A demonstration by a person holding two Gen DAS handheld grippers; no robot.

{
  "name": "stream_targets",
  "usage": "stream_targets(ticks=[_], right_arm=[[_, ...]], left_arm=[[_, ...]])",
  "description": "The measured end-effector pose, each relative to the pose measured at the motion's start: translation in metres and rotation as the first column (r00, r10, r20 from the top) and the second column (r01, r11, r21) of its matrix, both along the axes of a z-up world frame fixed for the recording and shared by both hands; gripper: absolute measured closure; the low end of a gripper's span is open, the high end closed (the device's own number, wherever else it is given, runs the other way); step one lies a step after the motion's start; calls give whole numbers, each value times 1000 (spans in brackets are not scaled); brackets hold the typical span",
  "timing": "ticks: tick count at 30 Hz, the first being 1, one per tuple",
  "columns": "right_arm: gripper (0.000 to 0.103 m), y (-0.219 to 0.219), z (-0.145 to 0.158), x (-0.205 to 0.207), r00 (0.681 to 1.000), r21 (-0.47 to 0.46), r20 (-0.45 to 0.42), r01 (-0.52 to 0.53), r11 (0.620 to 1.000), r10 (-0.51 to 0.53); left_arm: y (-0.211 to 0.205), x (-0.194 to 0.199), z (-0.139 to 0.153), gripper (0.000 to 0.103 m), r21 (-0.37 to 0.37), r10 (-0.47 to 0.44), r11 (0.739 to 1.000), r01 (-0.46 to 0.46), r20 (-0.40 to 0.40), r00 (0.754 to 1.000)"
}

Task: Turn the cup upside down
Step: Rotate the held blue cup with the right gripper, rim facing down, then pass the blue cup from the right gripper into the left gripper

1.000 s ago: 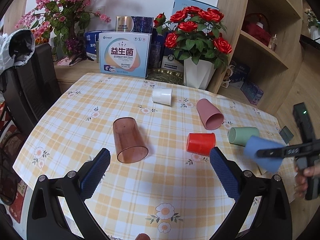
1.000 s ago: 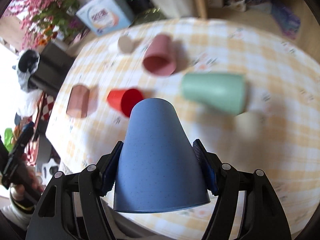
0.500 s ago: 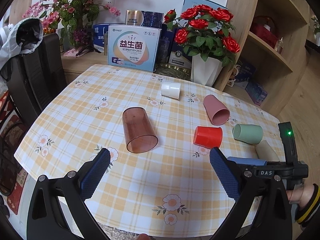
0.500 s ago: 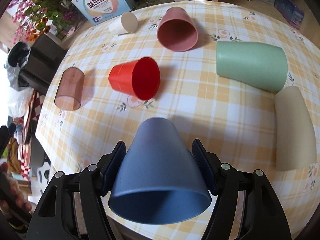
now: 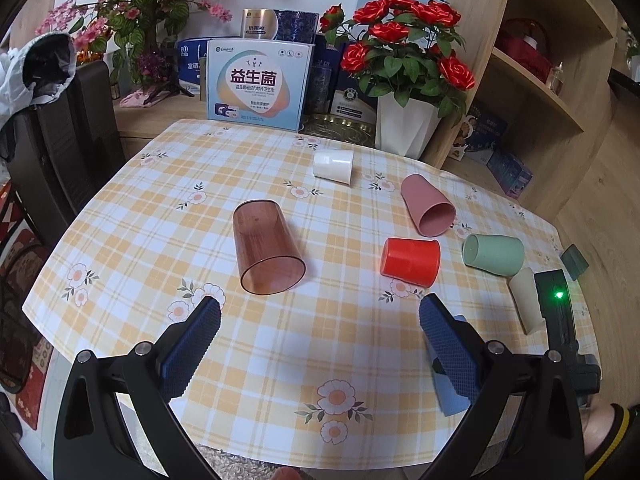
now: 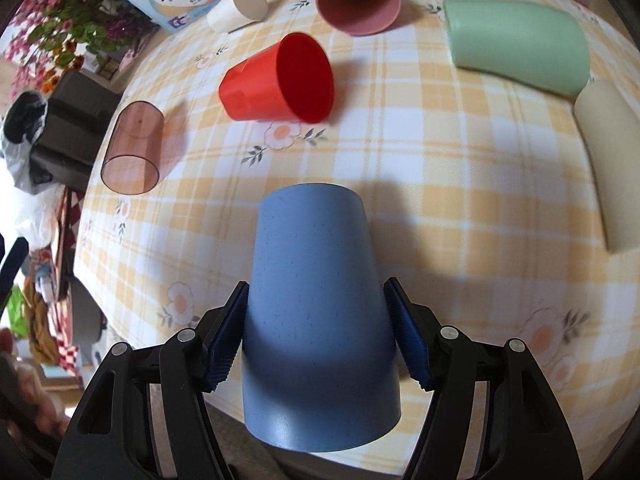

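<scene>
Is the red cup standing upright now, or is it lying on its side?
On its side. The red cup lies on the tablecloth, its open mouth facing sideways toward the right wrist camera, and its inside looks empty.

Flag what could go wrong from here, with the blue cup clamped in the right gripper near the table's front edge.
1. The blue cup sits in the right gripper close to the tablecloth's near edge; released off-level, it may tip off the table.
2. The pads grip a tapered wall, so the cup could slip during release.
3. The beige cup lies close on the right and could get knocked on withdrawal.
</scene>
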State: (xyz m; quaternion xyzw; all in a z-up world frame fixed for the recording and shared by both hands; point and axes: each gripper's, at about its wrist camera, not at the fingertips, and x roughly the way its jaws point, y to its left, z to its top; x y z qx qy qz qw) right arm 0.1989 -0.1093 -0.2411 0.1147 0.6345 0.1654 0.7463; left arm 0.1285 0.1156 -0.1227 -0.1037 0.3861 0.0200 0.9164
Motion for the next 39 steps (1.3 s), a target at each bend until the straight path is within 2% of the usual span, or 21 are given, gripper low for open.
stream_targets(ticks=[7, 13, 19, 21, 24, 26, 27, 28, 30, 33, 39], right_arm=[[38, 11, -3, -5, 1000, 15, -18, 17, 1000, -17], [37, 14, -1, -6, 1000, -3, -9, 1, 1000, -1], [37, 7, 3, -4, 1000, 25, 10, 6, 1000, -6], [31, 3, 7, -5, 999, 30, 33, 16, 999, -17], [30, -7, 17, -9, 996, 85, 78, 30, 996, -37], [29, -14, 25, -10, 991, 75, 123, 38, 996, -47], [18, -18, 28, -12, 989, 73, 138, 39, 997, -49], [14, -24, 34, -14, 985, 71, 166, 44, 996, -55], [14, -32, 43, -18, 976, 58, 210, 45, 997, -56], [14, -43, 54, -24, 963, -14, 267, 42, 999, -37], [14, -84, 67, -43, 939, 48, 334, 67, 997, -79]], left_arm=[[4, 0, -3, 6, -9, 14, 1000, -14, -13, 1000], [3, 0, -6, 6, -6, 14, 1000, -14, -25, 1000], [3, 0, -6, 6, -7, 11, 1000, -11, -25, 1000], [3, 0, -6, 6, -9, 8, 1000, -8, -25, 1000], [0, -1, -4, 6, -15, 7, 1000, -8, -33, 999], [-2, -1, -4, 6, -17, 5, 1000, -6, -36, 999], [-4, 0, -3, 6, -17, 3, 1000, -4, -38, 999], [-6, 0, -2, 6, -17, -2, 1000, 1, -39, 999], [-11, 0, 0, 6, -16, -14, 1000, 13, -38, 999], [-21, 1, 3, 6, -17, -38, 999, 38, -24, 999], [-46, 8, 4, 6, -10, -85, 996, 84, -29, 996]])
